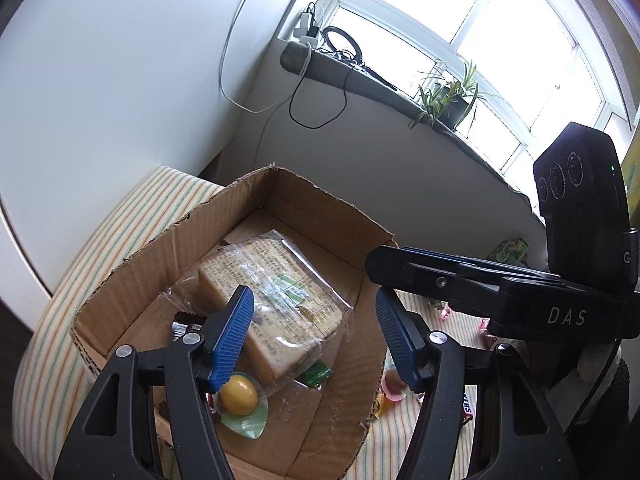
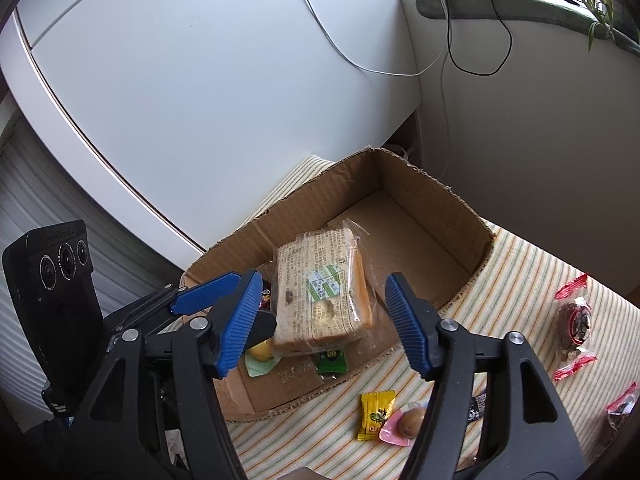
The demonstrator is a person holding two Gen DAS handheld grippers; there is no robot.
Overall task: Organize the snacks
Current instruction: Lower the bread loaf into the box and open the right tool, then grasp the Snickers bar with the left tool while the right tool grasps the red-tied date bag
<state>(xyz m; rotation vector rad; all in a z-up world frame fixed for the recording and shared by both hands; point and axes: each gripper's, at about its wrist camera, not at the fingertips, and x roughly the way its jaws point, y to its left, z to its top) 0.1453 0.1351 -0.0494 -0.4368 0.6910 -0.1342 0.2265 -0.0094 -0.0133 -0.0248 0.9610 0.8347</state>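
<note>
left gripper (image 1: 314, 334): jaws apart, nothing between the pads, hovering over the box's near end
right gripper (image 2: 320, 322): jaws apart, nothing held, above the box's near wall
table (image 2: 532, 276): covered by a cloth with thin green and orange stripes
cardboard box (image 2: 436, 196): open top, torn rim, sits on the cloth near the table's far-left corner
bagged bread (image 2: 320, 292): lies in the box, resting on smaller packets
yellow jelly cup (image 1: 239, 395): in the box, at the bread's near end
loose snacks: yellow packet (image 2: 376, 414) and pink-lidded cup (image 2: 404, 424) on the cloth just outside the box; red-edged wrappers (image 2: 574, 320) further right
room: white cabinet (image 2: 200, 80) behind the box, grey windowsill (image 1: 384, 84) with cables and a potted plant (image 1: 450, 98), bright window (image 1: 500, 28) beyond
</note>
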